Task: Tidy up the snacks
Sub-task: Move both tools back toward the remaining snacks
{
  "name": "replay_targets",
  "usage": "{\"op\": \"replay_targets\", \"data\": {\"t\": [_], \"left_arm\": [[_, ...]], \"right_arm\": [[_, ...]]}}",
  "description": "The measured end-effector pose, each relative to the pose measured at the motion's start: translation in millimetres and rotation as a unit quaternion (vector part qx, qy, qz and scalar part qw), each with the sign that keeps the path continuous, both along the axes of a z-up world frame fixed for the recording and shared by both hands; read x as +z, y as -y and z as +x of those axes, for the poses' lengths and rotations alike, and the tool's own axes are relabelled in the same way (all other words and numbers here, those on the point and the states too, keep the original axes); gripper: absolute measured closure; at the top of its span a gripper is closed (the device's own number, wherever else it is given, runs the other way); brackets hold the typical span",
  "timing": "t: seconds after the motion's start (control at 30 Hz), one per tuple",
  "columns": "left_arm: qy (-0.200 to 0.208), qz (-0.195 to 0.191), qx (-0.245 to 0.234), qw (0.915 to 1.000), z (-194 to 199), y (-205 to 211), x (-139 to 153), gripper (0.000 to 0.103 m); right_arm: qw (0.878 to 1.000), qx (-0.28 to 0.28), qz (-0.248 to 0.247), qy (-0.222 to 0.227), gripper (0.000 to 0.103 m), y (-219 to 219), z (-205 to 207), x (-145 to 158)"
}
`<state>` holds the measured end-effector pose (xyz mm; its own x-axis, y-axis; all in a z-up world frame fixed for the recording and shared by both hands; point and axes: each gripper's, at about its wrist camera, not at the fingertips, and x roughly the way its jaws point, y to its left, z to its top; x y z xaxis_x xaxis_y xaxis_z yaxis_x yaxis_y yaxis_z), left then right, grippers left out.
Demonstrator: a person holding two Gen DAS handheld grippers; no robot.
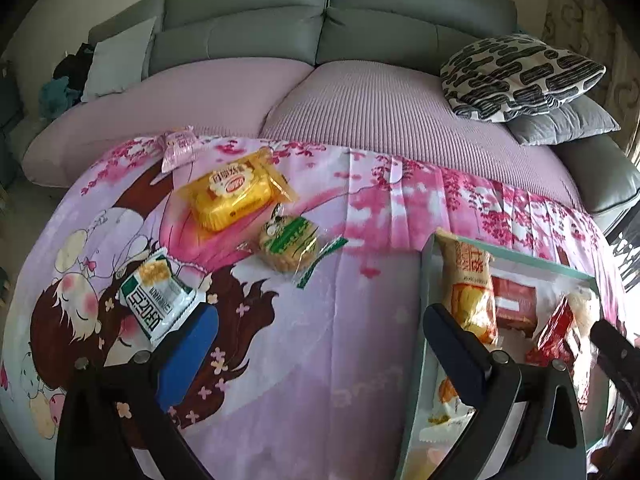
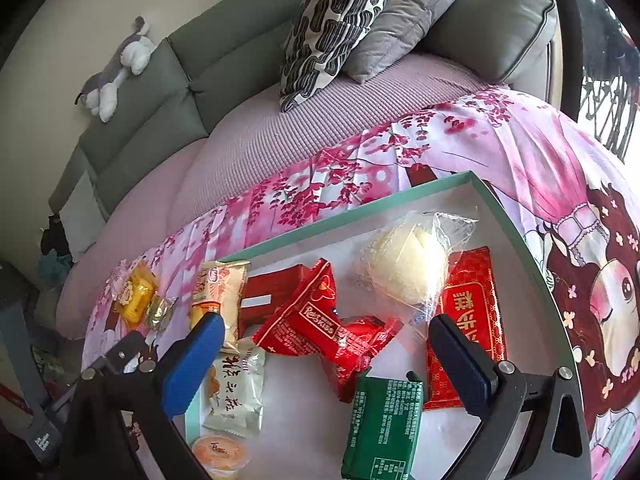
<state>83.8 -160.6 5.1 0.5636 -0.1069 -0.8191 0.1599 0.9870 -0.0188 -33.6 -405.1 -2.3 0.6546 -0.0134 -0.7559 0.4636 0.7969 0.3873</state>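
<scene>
In the left wrist view a yellow snack pack (image 1: 232, 194), a round cake in a green-striped clear wrapper (image 1: 290, 245), a small pink packet (image 1: 179, 148) and a white-green packet (image 1: 160, 298) lie on the pink cartoon sheet. My left gripper (image 1: 320, 332) is open above the sheet, its left finger beside the white-green packet. The teal-rimmed box (image 2: 360, 210) holds several snacks: red packets (image 2: 316, 320), a wrapped bun (image 2: 408, 264), a green pack (image 2: 384, 428) and an orange-white packet (image 2: 220, 292). My right gripper (image 2: 324, 348) is open and empty over the box.
A grey sofa back (image 1: 320, 28) runs behind the mauve cushions. A black-and-white patterned pillow (image 1: 520, 74) lies on a grey pillow at the right. A plush toy (image 2: 116, 68) sits on the sofa back. The box (image 1: 512, 258) stands right of the loose snacks.
</scene>
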Motion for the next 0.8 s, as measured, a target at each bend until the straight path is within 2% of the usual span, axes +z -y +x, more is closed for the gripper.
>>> {"op": "replay_targets", "data": {"t": [0.27, 0.47, 0.8], "left_arm": [[-0.009, 0.005, 0.016, 0.9998, 1, -18, 0, 0.001], [-0.007, 0.02, 0.063, 0.9978, 9, -48, 3, 0.001], [-0.02, 0.008, 0.139, 0.9901, 29, -107, 3, 0.001]], "right_arm": [[1.0, 0.029, -0.006, 0.004, 0.0, -17, 9, 6], [0.999, 0.053, -0.01, 0.005, 0.0, -34, 17, 9], [0.996, 0.086, -0.035, 0.001, 0.0, -66, 29, 8]]}}
